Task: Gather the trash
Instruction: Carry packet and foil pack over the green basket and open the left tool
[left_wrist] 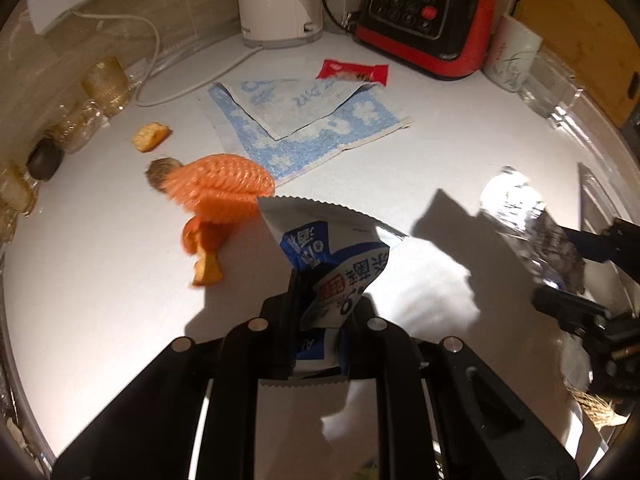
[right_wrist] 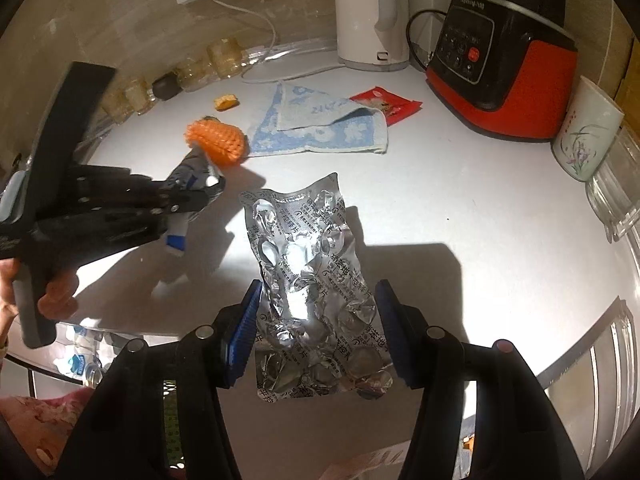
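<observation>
Over the counter | left gripper pinches wrapper | right gripper wide around foil | foil may slip out

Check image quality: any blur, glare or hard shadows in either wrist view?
Left wrist: orange brush motion-smeared, glare blows out the foil blister pack, hard gripper shadows on the counter. Right wrist: sharper, hotspot on the blister pack, dark shadows beside it; both views fisheye-bent at the edges.
</observation>
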